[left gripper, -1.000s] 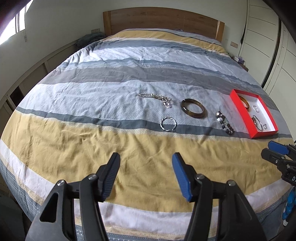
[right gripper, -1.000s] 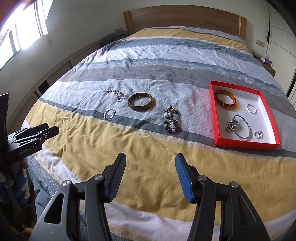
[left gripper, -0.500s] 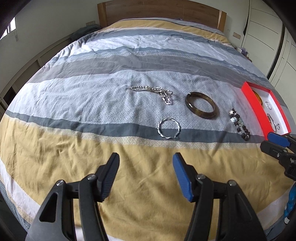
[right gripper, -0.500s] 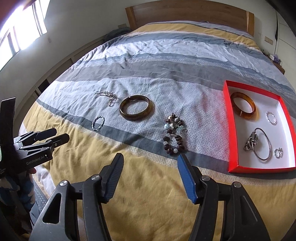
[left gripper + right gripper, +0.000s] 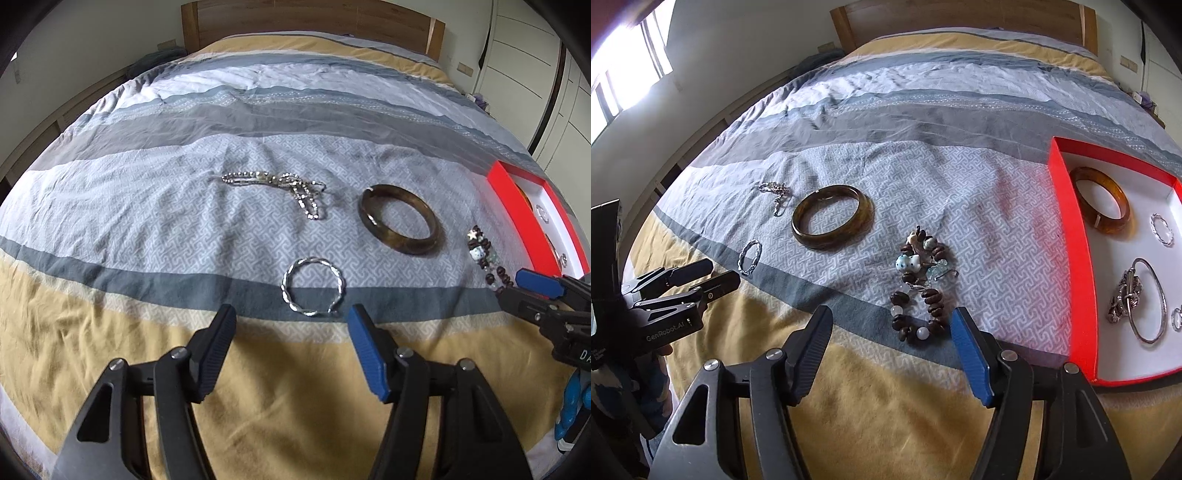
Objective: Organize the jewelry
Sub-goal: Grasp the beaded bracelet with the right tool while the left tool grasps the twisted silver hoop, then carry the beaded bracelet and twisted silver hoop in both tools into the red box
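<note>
- The left claw (image 5: 291, 332) hangs low over the yellow stripe of the bed (image 5: 258, 110), its fingers spread wide with nothing between them.
- A twisted silver bracelet (image 5: 313, 291) lies on the bedcover just beyond the left claw's fingertips, apart from them.
- Farther up the bed lie a silver chain (image 5: 280, 188) and, to its right, a dark brown bangle (image 5: 400, 218).
- The right claw (image 5: 892, 336) is also released and empty, with its tips on either side of the near end of a beaded bracelet (image 5: 921, 291) but not touching it.
- A red box (image 5: 1078, 258) with a white floor sits on the bed to the right of the beads.
- Inside the box lie an amber bangle (image 5: 1102, 210), a small twisted ring (image 5: 1161, 229), a thin silver hoop with a charm cluster (image 5: 1141, 299) and a small ring (image 5: 1176, 319) near the edge.
</note>
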Demonstrator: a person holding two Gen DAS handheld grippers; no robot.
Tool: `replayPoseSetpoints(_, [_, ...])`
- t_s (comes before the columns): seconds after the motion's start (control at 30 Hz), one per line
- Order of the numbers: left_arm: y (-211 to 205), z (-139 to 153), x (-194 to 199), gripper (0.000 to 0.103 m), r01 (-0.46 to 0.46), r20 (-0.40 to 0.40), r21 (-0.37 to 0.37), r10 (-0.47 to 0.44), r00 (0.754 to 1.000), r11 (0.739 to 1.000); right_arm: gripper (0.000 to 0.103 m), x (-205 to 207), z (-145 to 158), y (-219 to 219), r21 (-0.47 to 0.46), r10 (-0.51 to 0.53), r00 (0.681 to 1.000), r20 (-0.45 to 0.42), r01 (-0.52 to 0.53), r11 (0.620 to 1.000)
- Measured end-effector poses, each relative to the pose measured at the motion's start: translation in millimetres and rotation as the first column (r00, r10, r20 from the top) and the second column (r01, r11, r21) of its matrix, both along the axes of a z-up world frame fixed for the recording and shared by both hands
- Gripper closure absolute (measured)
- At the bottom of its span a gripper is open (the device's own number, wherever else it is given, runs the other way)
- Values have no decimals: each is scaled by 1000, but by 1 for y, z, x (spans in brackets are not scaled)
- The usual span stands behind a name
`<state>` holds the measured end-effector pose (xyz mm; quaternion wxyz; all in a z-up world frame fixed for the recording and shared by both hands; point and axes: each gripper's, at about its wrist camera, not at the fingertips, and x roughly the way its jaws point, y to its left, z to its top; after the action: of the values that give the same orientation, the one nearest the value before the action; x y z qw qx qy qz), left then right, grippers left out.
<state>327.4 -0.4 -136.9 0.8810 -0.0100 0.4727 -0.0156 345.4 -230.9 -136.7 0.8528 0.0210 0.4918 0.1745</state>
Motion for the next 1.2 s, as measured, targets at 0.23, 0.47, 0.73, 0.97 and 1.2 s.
replayPoseSetpoints(0.23, [0,-14,20,42,-5,4,10,5,1000,1000,37,20,-17,7,1,13,1000,-8,-13,1000])
replayPoseSetpoints(0.47, [5,-24,28,42,-6,18,-34,7,1000,999,40,28,-29,4,34,-3,1000,3,3,999])
replayPoseSetpoints(0.73, [-3,-23,24,66,29,49,-11,-28,998,1000,86,29,-37,-8,94,-15,1000,-21,17,995])
replayPoseSetpoints(0.97, [-3,-12,12,67,31,52,-31,-29,998,999,88,10,-27,4,121,30,999,-19,-27,992])
replayPoseSetpoints(1.2, [-4,15,-20,67,39,68,-26,-37,997,999,89,-24,-2,12,131,45,999,-4,-44,990])
